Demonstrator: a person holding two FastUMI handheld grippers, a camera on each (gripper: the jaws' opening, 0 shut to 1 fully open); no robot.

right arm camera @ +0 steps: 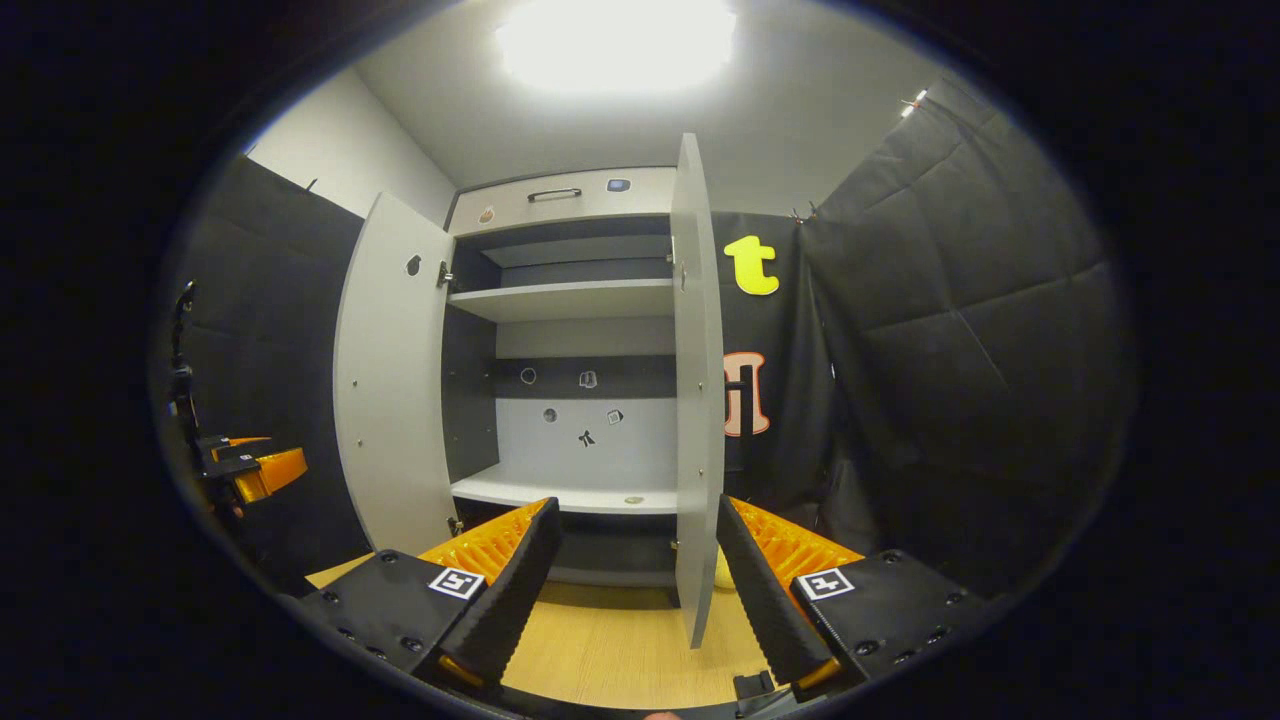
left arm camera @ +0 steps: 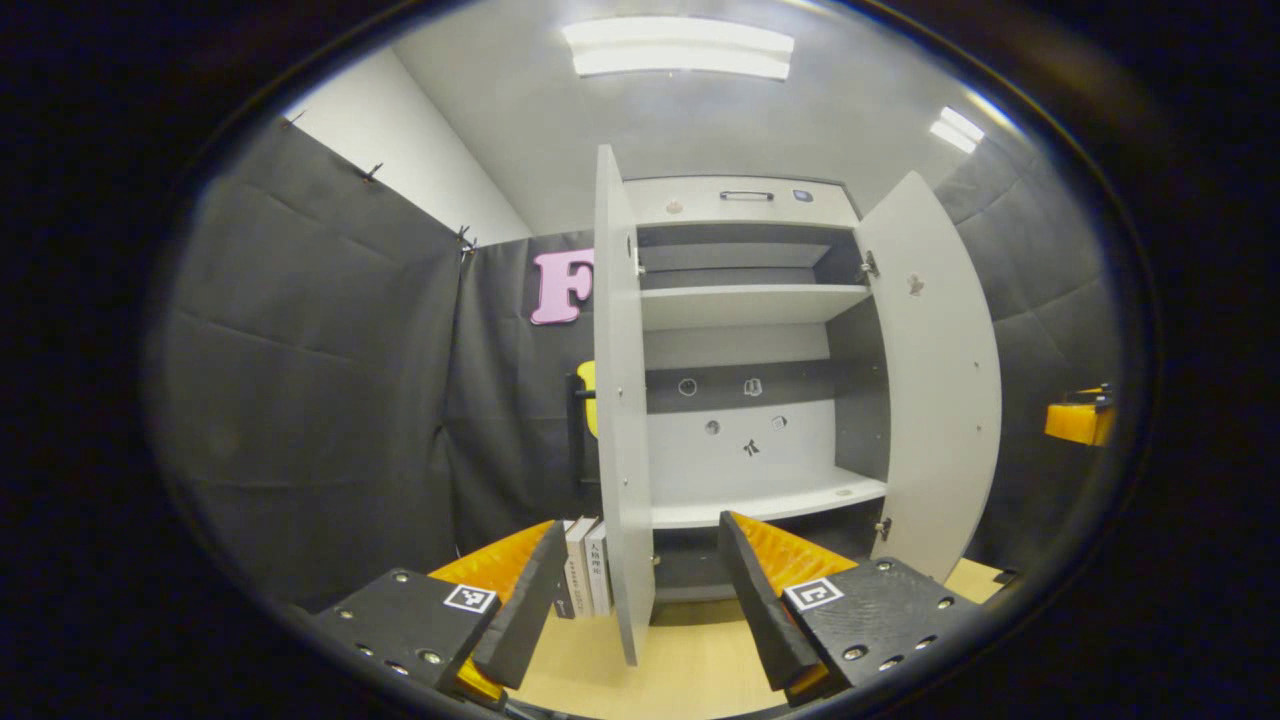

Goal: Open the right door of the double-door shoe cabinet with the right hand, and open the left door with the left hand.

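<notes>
The grey shoe cabinet (left arm camera: 745,300) stands with both doors swung out and its shelves bare. In the left gripper view the left door (left arm camera: 620,400) faces me edge-on, and its lower edge lies between the wide-apart fingers of my left gripper (left arm camera: 642,525), which is open and not pressing on it. The right door (left arm camera: 935,400) hangs open beyond. In the right gripper view the right door (right arm camera: 697,400) is edge-on between the spread fingers of my right gripper (right arm camera: 635,505), also open. The left door (right arm camera: 390,400) stands out to the left there.
A drawer front with a black handle (left arm camera: 745,196) tops the cabinet. Books (left arm camera: 585,565) stand beside the left door on the light wood surface (left arm camera: 640,670). The other gripper shows far off as an orange shape (left arm camera: 1080,420), (right arm camera: 250,465). Black padded walls close both sides.
</notes>
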